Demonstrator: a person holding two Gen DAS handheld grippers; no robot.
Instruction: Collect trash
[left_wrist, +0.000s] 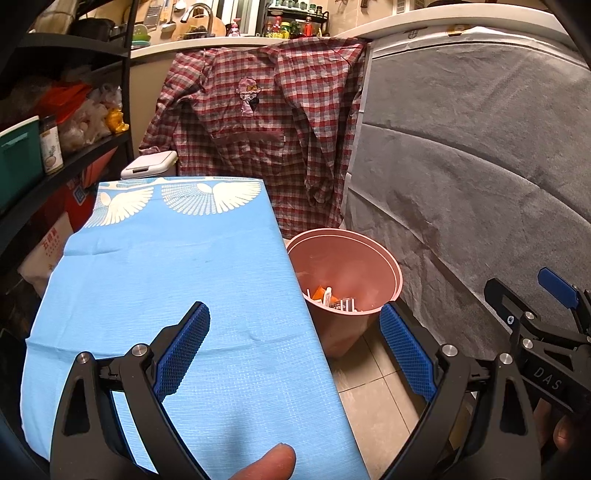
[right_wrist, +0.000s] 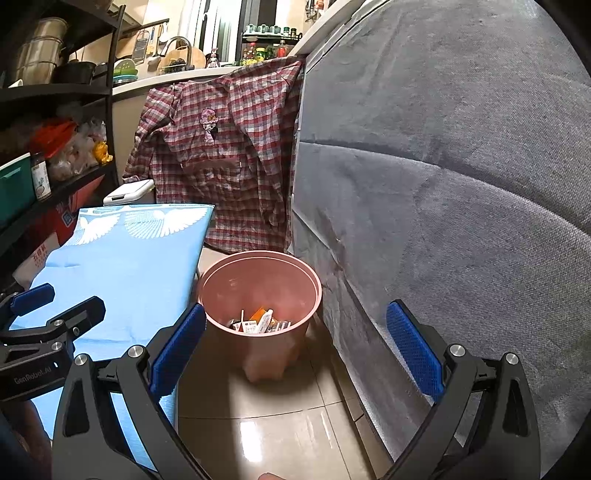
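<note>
The pink trash bin (right_wrist: 258, 295) stands on the tiled floor (right_wrist: 288, 424) just beside the right edge of the blue-clothed surface (left_wrist: 177, 280), its near wall hiding most of the litter (right_wrist: 258, 321) — only tops of small orange and white wrappers show, too small to tell apart. Left gripper (left_wrist: 293, 347) and right gripper (right_wrist: 295, 347) both hold their jaws spread wide, empty — the left over the surface's edge, the right over the floor before the bin.

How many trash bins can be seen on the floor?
1: a pink bin stands on the tiled floor, between the blue-covered table and the grey cover. Others may be hidden.
</note>
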